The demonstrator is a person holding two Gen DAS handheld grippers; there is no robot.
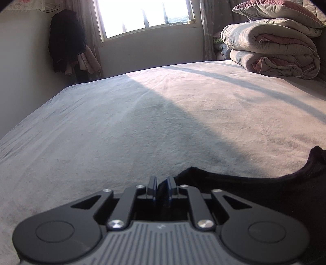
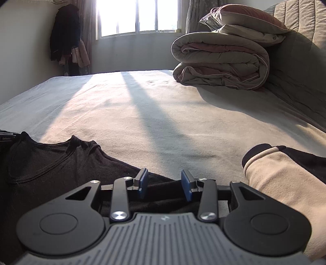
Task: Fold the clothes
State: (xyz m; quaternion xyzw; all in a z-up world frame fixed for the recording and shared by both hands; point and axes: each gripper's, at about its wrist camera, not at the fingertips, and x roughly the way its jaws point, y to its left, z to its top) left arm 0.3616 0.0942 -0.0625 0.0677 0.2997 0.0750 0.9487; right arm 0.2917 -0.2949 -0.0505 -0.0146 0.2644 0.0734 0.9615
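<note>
Ribbed left gripper (image 1: 162, 186) jaws pinch soft black shirt (image 1: 254, 195); right gripper (image 2: 164, 184) jaws gape, empty.

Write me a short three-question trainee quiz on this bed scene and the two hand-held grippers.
1. True or false: the black shirt lies on the bed with its neckline showing.
2. Which hand-held gripper has black fabric between its fingers?
A. the left hand-held gripper
B. the right hand-held gripper
3. Fill in: the folded quilt has a ____ on top.

Key:
1. true
2. A
3. pillow
</note>
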